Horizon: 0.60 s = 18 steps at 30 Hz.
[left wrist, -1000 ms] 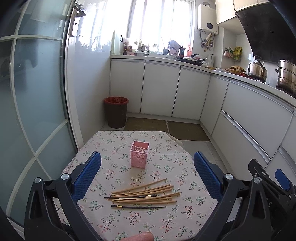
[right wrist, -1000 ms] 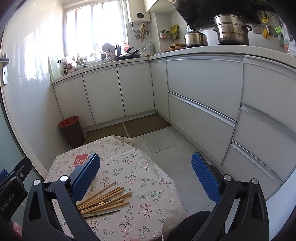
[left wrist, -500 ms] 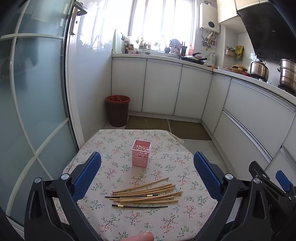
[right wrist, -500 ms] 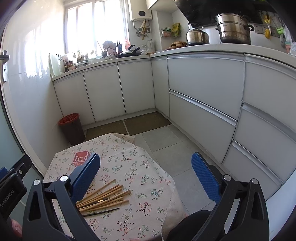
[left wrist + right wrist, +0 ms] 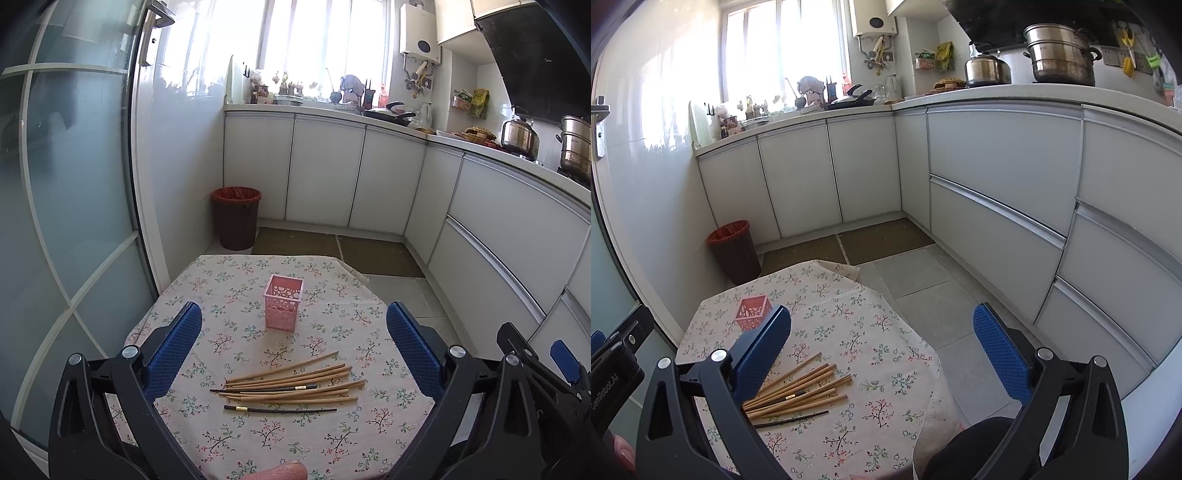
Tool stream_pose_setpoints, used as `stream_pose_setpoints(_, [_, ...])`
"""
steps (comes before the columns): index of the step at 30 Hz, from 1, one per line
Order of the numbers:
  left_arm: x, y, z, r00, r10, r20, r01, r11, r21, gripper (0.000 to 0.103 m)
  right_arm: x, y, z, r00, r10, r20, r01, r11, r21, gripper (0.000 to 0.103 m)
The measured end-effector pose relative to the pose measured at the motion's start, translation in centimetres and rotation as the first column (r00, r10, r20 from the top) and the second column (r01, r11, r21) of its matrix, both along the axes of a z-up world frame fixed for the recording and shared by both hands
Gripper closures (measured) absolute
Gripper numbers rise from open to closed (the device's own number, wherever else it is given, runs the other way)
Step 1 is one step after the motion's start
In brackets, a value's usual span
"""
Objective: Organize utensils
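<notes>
A pile of several wooden chopsticks (image 5: 295,384) lies on the floral tablecloth, with two black chopsticks (image 5: 280,409) among them. A pink perforated holder (image 5: 283,307) stands upright behind the pile. My left gripper (image 5: 293,347) is open and empty, held above the table with the pile between its blue pads. In the right wrist view the chopsticks (image 5: 798,391) lie at lower left and the holder (image 5: 751,312) is partly hidden by the left pad. My right gripper (image 5: 882,350) is open and empty, over the table's right edge.
The small table (image 5: 229,288) has a floral cloth; its right edge (image 5: 934,365) drops to the tiled floor. A red-lined bin (image 5: 236,216) stands by the glass door. White cabinets (image 5: 997,177) line the back and right.
Both grippers have risen and pulled back slightly, so the table, holder and chopsticks sit lower and farther in view. Nothing on the table has moved.
</notes>
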State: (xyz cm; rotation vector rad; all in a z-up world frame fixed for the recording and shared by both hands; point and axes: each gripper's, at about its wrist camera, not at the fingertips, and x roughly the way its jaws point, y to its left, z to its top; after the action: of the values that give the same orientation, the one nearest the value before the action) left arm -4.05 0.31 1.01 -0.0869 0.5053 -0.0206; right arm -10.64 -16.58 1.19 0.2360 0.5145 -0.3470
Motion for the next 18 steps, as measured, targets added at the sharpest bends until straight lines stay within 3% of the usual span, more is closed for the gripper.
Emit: stream_pose_setpoints(18, [0.31,-0.05,-0.32,1.000,0.004,-0.012,-0.004,1.000,0.005,0.007,0.31,0.01,-0.48,1.000,0.007,-0.018,-0.007,1.000,0.009,0.007])
